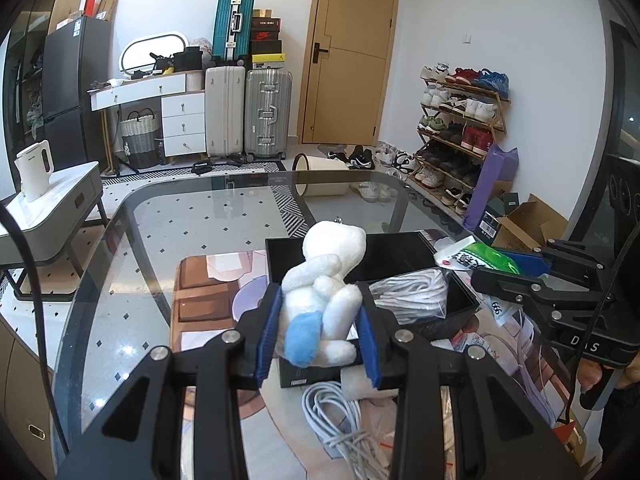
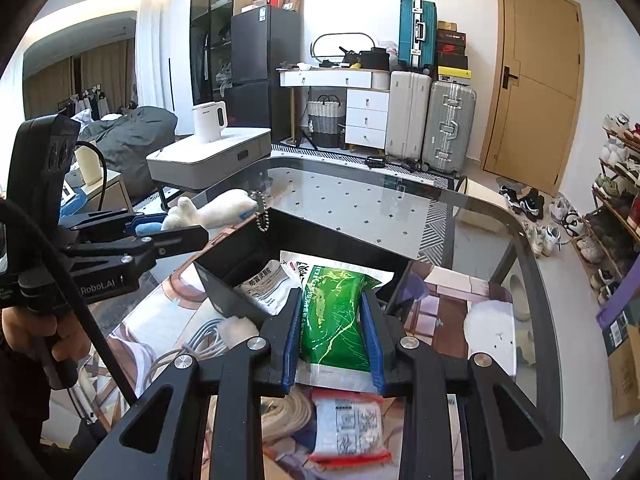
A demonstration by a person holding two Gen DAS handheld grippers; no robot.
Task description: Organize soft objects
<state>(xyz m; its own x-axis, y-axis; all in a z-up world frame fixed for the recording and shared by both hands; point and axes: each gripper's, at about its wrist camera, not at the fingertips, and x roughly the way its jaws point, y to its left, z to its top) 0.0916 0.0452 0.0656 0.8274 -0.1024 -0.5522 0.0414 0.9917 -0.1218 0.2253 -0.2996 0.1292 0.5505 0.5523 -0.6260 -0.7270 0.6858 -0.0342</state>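
My left gripper (image 1: pixel 320 304) is shut on a white plush toy (image 1: pixel 324 284) with a blue patch, held above the near edge of a black box (image 1: pixel 280 256). The same plush toy (image 2: pixel 216 212) and left gripper (image 2: pixel 176 228) show at the left of the right wrist view, a ball chain hanging from the toy. My right gripper (image 2: pixel 332 300) is shut on a green packet (image 2: pixel 336 316), held over the black box (image 2: pixel 228 268). Seen from the left, the right gripper (image 1: pixel 516 268) carries the green packet (image 1: pixel 488 258) over the box's right side. A bagged white item (image 1: pixel 416 292) lies in the box.
The glass table (image 1: pixel 192 216) bears a printed mat (image 1: pixel 200 300), a grey cable coil (image 1: pixel 340 412), a red-edged packet (image 2: pixel 348 424), a beige rolled strap (image 2: pixel 288 412) and a white fluffy piece (image 2: pixel 492 332). A white side table (image 2: pixel 208 156) with a kettle stands to the left, a shoe rack (image 1: pixel 460 132) to the right.
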